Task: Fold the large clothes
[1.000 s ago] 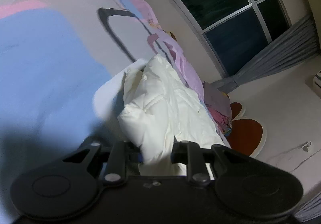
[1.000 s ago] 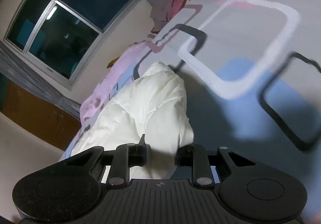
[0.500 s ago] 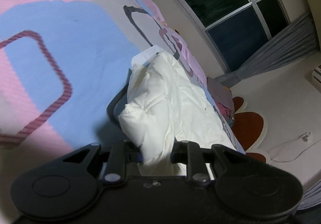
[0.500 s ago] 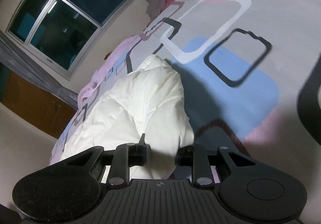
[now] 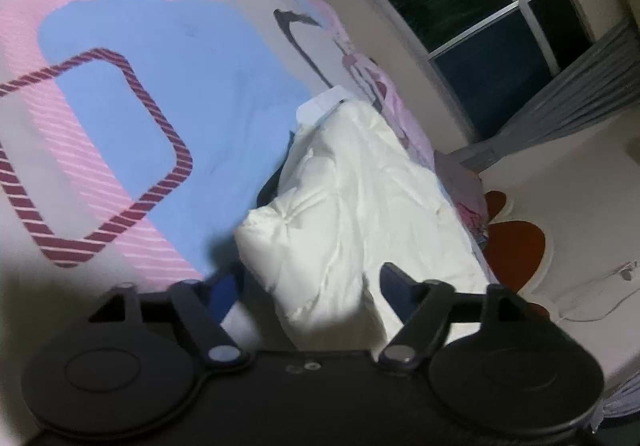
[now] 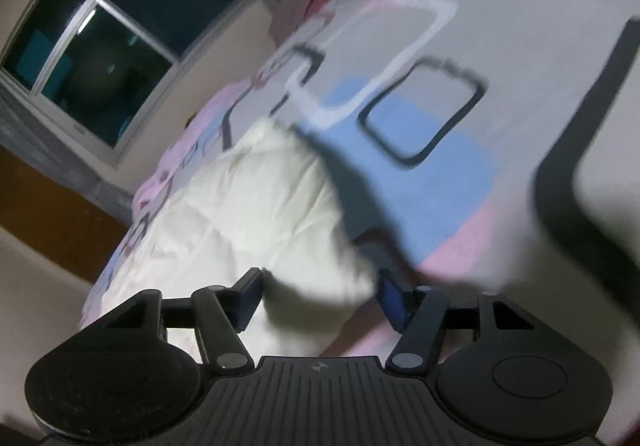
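A cream-white padded jacket (image 5: 360, 198) lies bunched on a bed with a patterned cover (image 5: 140, 94). In the left wrist view my left gripper (image 5: 306, 282) is open, its jaws spread on either side of the jacket's near edge. In the right wrist view the same jacket (image 6: 248, 206) lies ahead, and my right gripper (image 6: 320, 296) is open with the jacket's near fold between its spread jaws. The right view is blurred by motion.
The bed cover (image 6: 460, 118) has pink, blue, grey and black shapes. A heap of pink and purple clothes (image 5: 468, 198) lies at the far end of the bed. A dark window (image 5: 472, 6) with grey curtains fills the wall beyond. An orange-and-white rug (image 5: 516, 250) lies on the floor.
Both grippers have opened and let go of the jacket's edge. The jacket has dropped onto the bed, and both cameras have swung.
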